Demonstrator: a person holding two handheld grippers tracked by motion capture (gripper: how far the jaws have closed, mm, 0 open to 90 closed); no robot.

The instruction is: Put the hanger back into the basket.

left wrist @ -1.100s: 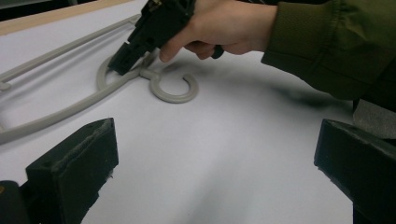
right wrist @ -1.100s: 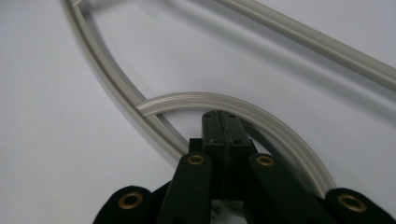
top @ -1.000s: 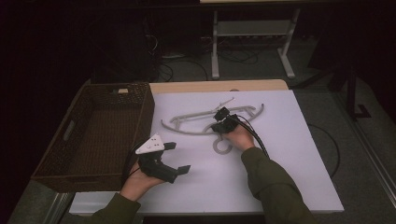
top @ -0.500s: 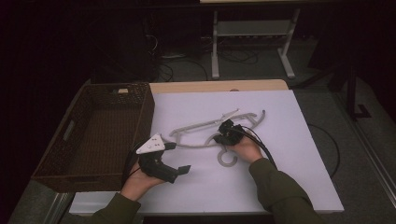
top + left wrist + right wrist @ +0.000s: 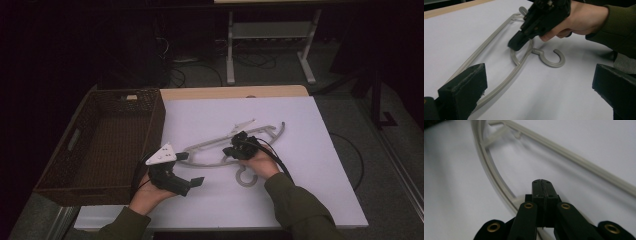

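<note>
Here my right claw (image 5: 235,148) is clenched on the hanger (image 5: 212,145), whose long axis runs across the desk (image 5: 320,170) toward my released left claw (image 5: 192,170), basket (image 5: 100,145) just beyond.

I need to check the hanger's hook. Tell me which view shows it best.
The left gripper view: the hook lies whole and close on the white sheet. The high view shows it small beside the right hand. The right gripper view gives the hanger's bars.
</note>
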